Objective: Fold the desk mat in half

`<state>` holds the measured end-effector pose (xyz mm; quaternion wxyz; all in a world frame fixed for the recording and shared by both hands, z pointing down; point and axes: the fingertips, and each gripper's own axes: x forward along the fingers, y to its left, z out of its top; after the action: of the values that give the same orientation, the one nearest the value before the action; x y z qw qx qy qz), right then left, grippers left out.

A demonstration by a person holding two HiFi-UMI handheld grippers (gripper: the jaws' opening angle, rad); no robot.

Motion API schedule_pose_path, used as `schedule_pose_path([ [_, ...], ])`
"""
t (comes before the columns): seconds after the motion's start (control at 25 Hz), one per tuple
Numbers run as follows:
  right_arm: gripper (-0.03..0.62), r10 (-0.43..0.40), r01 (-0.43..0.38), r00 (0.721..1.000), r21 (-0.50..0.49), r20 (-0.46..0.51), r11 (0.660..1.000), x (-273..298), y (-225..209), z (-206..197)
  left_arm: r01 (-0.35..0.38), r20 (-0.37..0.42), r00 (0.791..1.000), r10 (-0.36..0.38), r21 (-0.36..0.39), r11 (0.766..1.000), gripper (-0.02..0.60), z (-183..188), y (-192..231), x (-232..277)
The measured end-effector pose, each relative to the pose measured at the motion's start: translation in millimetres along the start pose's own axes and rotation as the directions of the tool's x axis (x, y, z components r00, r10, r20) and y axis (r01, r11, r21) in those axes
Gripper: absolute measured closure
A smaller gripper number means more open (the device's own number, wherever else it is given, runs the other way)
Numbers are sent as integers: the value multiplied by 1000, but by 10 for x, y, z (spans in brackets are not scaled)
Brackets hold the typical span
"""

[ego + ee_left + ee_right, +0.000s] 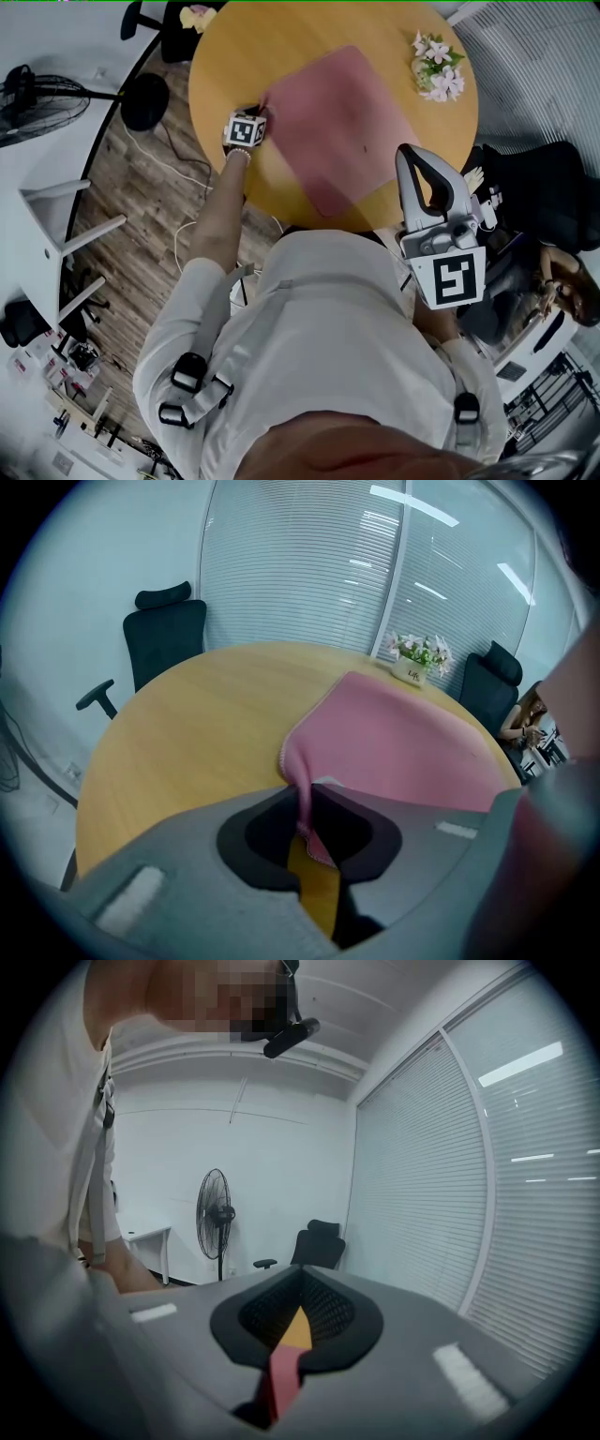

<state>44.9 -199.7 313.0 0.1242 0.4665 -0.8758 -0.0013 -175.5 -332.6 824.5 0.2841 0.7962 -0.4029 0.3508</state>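
Note:
A pink desk mat [342, 122] lies spread flat on the round wooden table [234, 56]. My left gripper [261, 111] is at the mat's near-left corner. In the left gripper view that gripper [305, 797] is shut on the corner, and the mat [412, 742] is pulled up into a small ridge between the tips. My right gripper [412, 159] hovers over the table's near-right edge, off the mat. In the right gripper view its jaws [300, 1277] meet with nothing between them.
A small pot of flowers [436, 66] stands at the table's far right edge, past the mat [417, 658]. Black office chairs [169, 635] [487, 686] ring the table. A standing fan [37, 103] and a white desk [37, 234] are off to the left.

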Motion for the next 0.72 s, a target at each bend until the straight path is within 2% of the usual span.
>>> schedule_pose_path([
  [0.24, 589, -8, 8, 1000, 0, 6, 1000, -40, -19, -3, 10, -23, 1000, -9, 51, 999, 535, 16, -40, -23],
  [0.72, 589, -8, 8, 1000, 2, 19, 1000, -100, -12, 26, 49, 22, 998, -52, 127, 991, 540, 186, -300, -260],
])
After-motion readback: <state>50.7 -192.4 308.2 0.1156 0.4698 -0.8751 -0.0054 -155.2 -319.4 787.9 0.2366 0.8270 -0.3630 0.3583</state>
